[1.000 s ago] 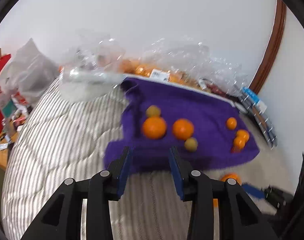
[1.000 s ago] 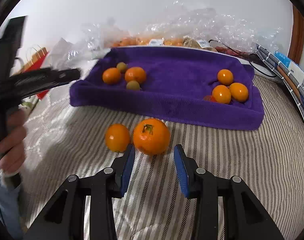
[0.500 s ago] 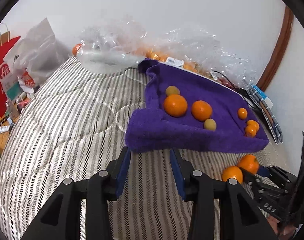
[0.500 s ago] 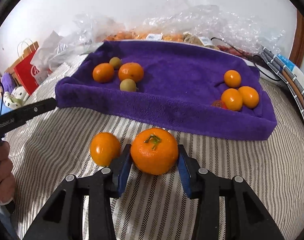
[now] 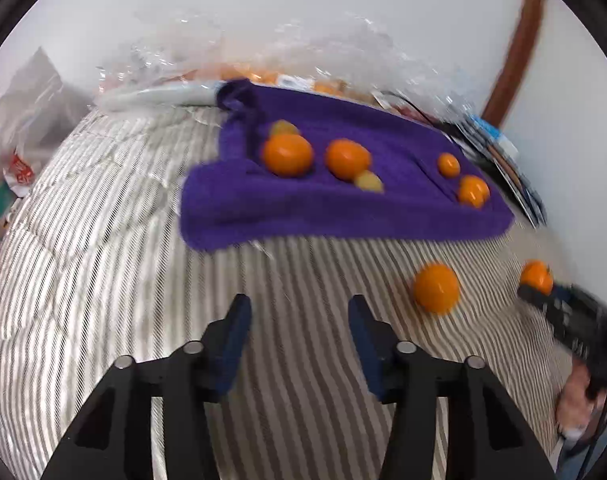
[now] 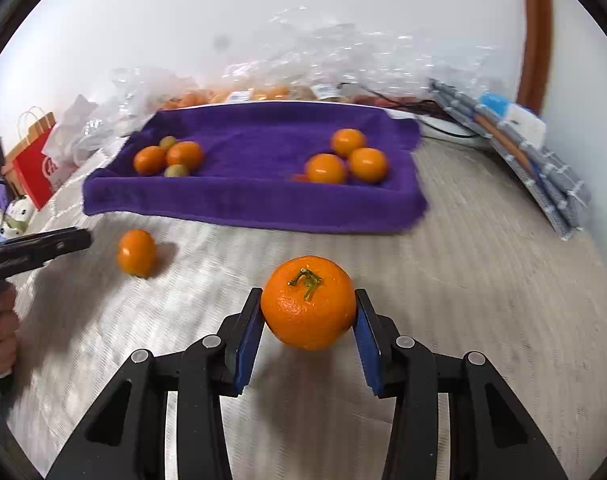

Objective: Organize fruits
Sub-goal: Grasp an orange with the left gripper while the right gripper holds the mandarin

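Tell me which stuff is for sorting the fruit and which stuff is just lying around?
For the job:
- big orange in the right tongs
- loose orange on the bed
- purple towel holding two fruit groups
- left tongs, open and empty

Just lying about:
- red paper bag
- crinkly plastic bags
- striped bedspread

Bare striped bedcover (image 6: 483, 280) lies before the purple towel (image 6: 263, 208), seemingly unobstructed.

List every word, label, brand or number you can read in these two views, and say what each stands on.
None can be read in full.
Red paper bag: white logo, cut off and blurred, unreadable.
White labels on the clear plastic fruit packs: too small.
Left tongs: faint print on the arm, too blurred.
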The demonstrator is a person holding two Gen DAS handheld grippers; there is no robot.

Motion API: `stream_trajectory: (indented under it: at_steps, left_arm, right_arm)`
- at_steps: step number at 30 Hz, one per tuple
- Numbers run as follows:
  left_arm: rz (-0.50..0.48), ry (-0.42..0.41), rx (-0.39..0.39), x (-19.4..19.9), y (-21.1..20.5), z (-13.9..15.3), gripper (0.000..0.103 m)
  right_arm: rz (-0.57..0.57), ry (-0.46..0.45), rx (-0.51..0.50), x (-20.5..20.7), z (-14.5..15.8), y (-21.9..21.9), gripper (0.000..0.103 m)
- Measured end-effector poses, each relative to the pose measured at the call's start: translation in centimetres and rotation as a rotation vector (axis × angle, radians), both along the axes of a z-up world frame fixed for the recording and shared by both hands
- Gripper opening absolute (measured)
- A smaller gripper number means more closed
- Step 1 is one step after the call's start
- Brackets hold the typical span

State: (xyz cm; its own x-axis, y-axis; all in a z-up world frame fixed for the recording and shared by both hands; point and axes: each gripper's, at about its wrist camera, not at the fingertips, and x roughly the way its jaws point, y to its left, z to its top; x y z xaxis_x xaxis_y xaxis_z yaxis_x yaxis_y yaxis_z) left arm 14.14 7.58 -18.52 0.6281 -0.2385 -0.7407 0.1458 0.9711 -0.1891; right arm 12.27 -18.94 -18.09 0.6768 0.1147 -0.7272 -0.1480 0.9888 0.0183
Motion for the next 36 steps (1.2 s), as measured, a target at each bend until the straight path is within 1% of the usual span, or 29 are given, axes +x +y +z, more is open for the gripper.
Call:
stream_trajectory:
  at_steps: [1,4,7,8,10,12,14,16,18,21,22,23,24,25,26,29,36]
  left_arm:
    - [0.008,0.001,0.024,-0.3,-0.3,0.1,0.057]
    - [0.033,0.008,0.067,-1.1,-0.8,0.0,0.058]
    - [0.069,0.016,0.073,-1.8,-0.9,0.0,0.058]
    - [0.075,0.019,0.075,-1.9,-0.9,0.1,0.058]
    - [0.055,0.037,0.05,-1.9,-1.4,0.1,0.057]
    - [0.015,0.05,-0.014,-1.8,-2.4,0.4,0.057]
    - [-0.015,0.031,-0.048,-1.6,-3.8,1.0,0.057]
    - [-0.042,0.016,-0.051,-0.9,-5.4,1.4,0.057]
    - [-0.056,0.009,-0.042,-0.3,-7.0,1.4,0.057]
    - [-0.048,0.003,-0.003,0.7,-9.1,0.6,0.057]
    - [-0.036,-0.002,0.01,1.0,-9.6,0.2,0.055]
    - [-0.03,-0.01,0.015,1.2,-9.8,-0.1,0.051]
    - [-0.025,-0.013,0.023,1.3,-10.1,-0.3,0.037]
    - [-0.021,-0.009,0.035,1.4,-10.3,-0.5,0.032]
    - [-0.021,-0.005,0.047,1.5,-10.4,-0.6,0.032]
    - [-0.03,-0.022,0.027,1.2,-10.4,-0.3,0.032]
    - [-0.014,-0.039,0.022,1.0,-10.2,0.0,0.032]
  right_arm:
    - [-0.007,-0.002,0.005,-0.1,0.0,-0.6,0.043]
    - [-0.035,-0.001,0.054,-0.2,-0.1,-2.5,0.043]
    - [-0.044,-0.006,0.122,-0.3,0.0,-3.7,0.043]
    - [-0.04,-0.009,0.131,-0.3,0.0,-3.7,0.043]
    - [-0.028,-0.015,0.138,-0.3,0.1,-3.8,0.043]
    - [-0.02,-0.031,0.112,-0.5,0.3,-3.9,0.043]
    - [-0.021,-0.047,0.093,-0.8,0.5,-4.4,0.043]
    - [-0.023,-0.051,0.099,-1.0,0.5,-5.1,0.043]
    - [-0.036,-0.044,0.13,-1.0,0.4,-5.9,0.043]
    - [-0.045,-0.039,0.171,-1.0,0.3,-6.6,0.043]
    - [-0.044,-0.037,0.174,-1.0,0.3,-6.6,0.043]
    - [-0.048,-0.036,0.172,-0.9,0.3,-6.6,0.043]
    - [-0.049,-0.036,0.171,-0.9,0.2,-6.6,0.043]
    - [-0.049,-0.036,0.172,-1.0,0.2,-6.6,0.043]
    - [-0.048,-0.038,0.18,-1.0,0.3,-6.6,0.043]
    - [-0.047,-0.039,0.192,-1.0,0.2,-6.8,0.043]
    - [-0.038,-0.034,0.176,-0.9,0.2,-6.3,0.043]
